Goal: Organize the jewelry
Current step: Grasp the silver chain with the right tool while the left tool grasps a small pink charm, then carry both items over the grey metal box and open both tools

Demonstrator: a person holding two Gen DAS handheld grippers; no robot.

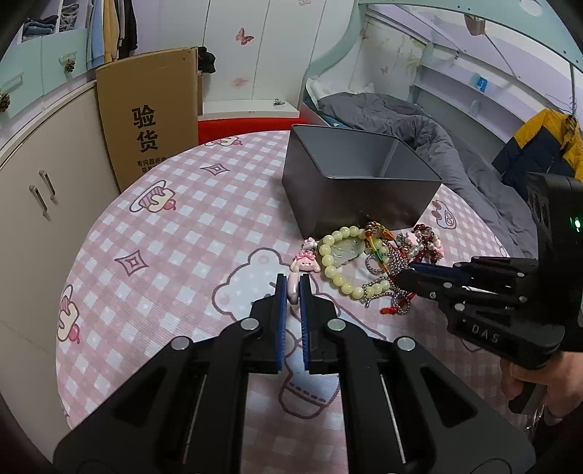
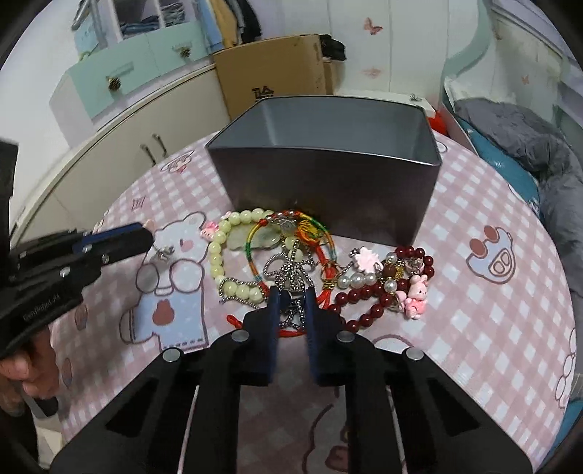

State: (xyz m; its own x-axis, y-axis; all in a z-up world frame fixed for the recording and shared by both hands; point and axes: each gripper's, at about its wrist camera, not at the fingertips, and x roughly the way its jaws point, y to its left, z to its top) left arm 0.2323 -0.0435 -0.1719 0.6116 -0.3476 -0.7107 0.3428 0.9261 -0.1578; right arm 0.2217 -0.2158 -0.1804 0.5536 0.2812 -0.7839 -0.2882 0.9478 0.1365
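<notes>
On the counter (image 2: 473, 204) the box (image 2: 328, 182) stands at upper centre of the right wrist frame, with the jewelry heap just before its near wall. In the heap, the bead bracelet (image 2: 218, 255) lies left, the chain (image 2: 291, 277) in the middle and the charm bracelet (image 2: 382, 288) right. The left gripper (image 2: 145, 237) sits left of the heap, perhaps above a small clip (image 1: 293, 290).

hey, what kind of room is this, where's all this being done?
Most likely a bedroom at home. A bed with a rumpled grey duvet sits behind the table, clothes hang in an open wardrobe, and the wall has pink butterfly stickers.
</notes>
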